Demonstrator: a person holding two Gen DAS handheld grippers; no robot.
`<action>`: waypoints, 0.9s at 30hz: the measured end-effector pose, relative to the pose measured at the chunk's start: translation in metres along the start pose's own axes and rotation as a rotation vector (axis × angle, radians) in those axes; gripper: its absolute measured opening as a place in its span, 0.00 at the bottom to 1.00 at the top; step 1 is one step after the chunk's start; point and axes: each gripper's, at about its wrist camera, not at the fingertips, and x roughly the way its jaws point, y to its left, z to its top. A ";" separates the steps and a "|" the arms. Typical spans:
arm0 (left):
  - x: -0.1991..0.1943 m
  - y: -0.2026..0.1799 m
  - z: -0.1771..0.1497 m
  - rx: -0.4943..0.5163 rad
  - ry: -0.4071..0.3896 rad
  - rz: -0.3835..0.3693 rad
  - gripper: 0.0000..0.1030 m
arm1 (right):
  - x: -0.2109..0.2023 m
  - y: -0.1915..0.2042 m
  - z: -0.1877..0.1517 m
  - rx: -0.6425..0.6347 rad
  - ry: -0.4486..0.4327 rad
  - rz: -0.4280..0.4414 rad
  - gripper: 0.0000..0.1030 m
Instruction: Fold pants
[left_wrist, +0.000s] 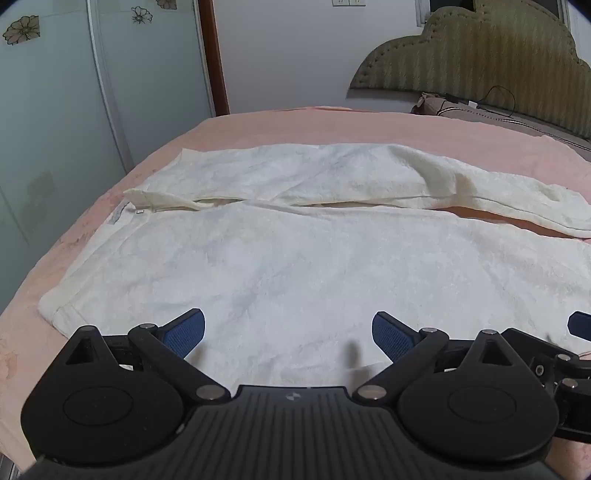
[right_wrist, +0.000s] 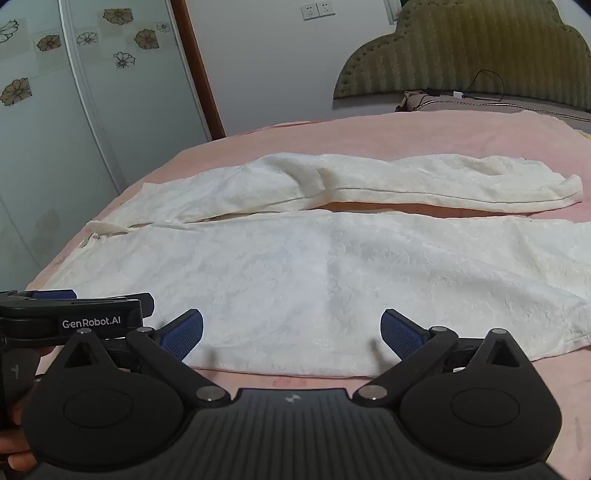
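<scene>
Pants (left_wrist: 295, 266): cream, fleecy, spread flat on pink bed (left_wrist: 332, 122); waist at frame left, legs running right, slightly parted. Unfolded.
Left tongs (left_wrist: 288, 332): apart, empty, over near leg's edge.
Right tongs (right_wrist: 291, 332): apart, empty, same edge.
Step, judged: opening grasp. Next: pinch near edge, carry over far leg.

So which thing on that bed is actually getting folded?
Start at the olive padded headboard, then come down the pink bedspread. The fluffy cream-white pants lie flat across it, waist left, two legs running right with a pink gap between; nothing else there is white and fuzzy.
</scene>
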 end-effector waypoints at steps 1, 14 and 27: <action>0.000 0.000 0.000 -0.005 0.000 -0.002 0.96 | 0.000 0.000 0.000 -0.001 -0.003 -0.001 1.00; 0.007 0.007 -0.006 -0.042 0.031 -0.019 0.94 | 0.004 0.005 -0.006 -0.022 0.015 -0.012 1.00; 0.007 0.008 -0.008 -0.033 0.030 -0.020 0.96 | 0.004 0.010 -0.010 -0.044 0.017 -0.005 1.00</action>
